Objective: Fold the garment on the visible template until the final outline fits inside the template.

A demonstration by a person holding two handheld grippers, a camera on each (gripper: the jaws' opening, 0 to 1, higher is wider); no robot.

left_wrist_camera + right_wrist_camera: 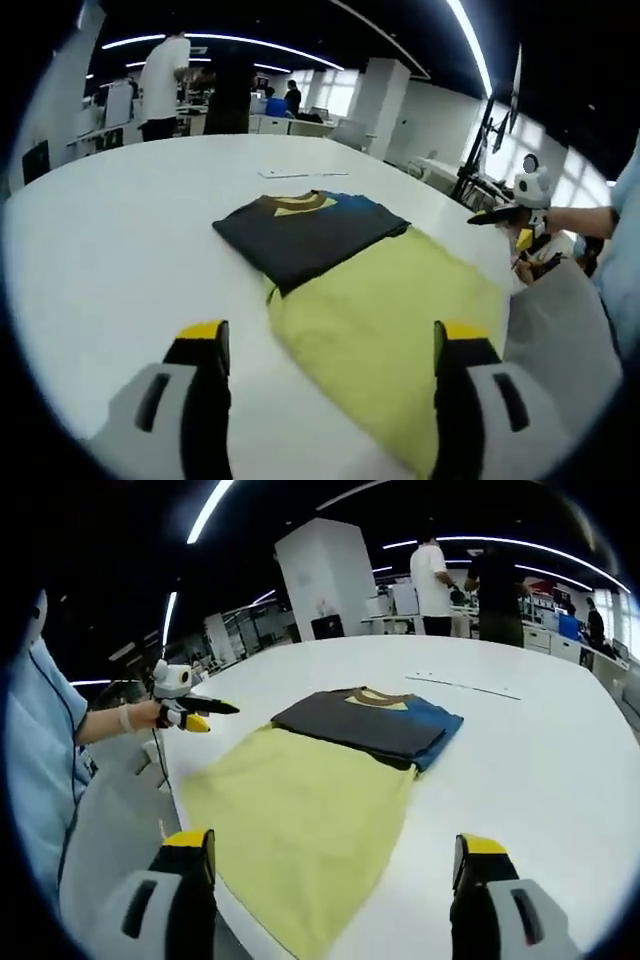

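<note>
Risk lies mostly in the fold: the dark garment (305,237) sits folded at the far end of the yellow template (385,320), and in both views its far edge and blue corner seem to lie past the template's end, so the outline may not yet fit inside. A careless tug could drag the template along, or open the fold. The template's near corner sits close to the table edge in the right gripper view, so a pull toward the person might slide it off.

Both grippers are released, jaws wide, holding nothing: the left gripper (330,345) and the right gripper (335,852) hover short of the cloth.

The table (110,250) is white, smooth and likely slippery. Behind it is an open office with ceiling strip lights, desks and people (432,580) standing.
</note>
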